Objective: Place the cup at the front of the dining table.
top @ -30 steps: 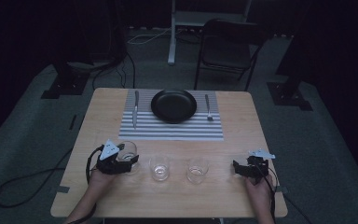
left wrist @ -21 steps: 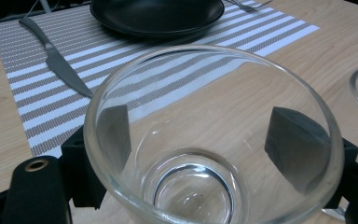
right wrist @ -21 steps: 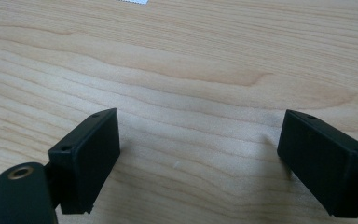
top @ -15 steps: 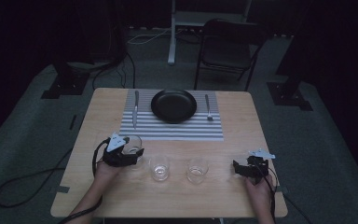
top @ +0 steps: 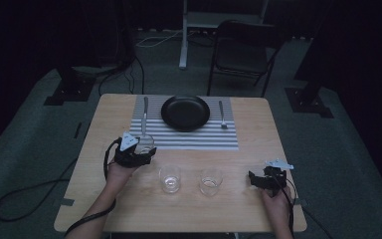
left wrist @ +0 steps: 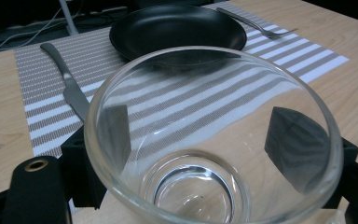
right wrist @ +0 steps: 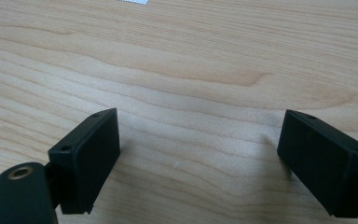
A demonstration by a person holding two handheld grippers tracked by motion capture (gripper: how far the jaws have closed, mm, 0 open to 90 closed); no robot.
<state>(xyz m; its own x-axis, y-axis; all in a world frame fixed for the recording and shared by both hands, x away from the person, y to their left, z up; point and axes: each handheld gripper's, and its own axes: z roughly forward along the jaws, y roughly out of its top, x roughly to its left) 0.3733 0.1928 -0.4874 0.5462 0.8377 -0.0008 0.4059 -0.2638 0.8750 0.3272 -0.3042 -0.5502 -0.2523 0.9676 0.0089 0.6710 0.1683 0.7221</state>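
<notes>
1. The left gripper [top: 140,150] was closed on a clear glass [left wrist: 213,140], one black jaw pressed on each side of the bowl-shaped wall; through the wall both fingers [left wrist: 291,147] showed flat against it.
2. In the high view that glass [top: 144,144] sat at the near left edge of the striped placemat [top: 186,137], just by the tip of the knife [top: 144,119]. Whether it was lifted or resting there I could not tell.
3. To do this step well, I judged the squeeze should be firm but light, since a rounded glass wall can slip upward out of flat pads, and the rim should be kept level.
4. The glass should be steered clear of the knife [left wrist: 67,86] and the black plate [left wrist: 177,28] and lowered straight down before letting go.
5. The right gripper [top: 258,179] rested wide open and empty over bare table [right wrist: 191,70], well apart from the two other glasses [top: 170,178] standing near the front edge.
</notes>
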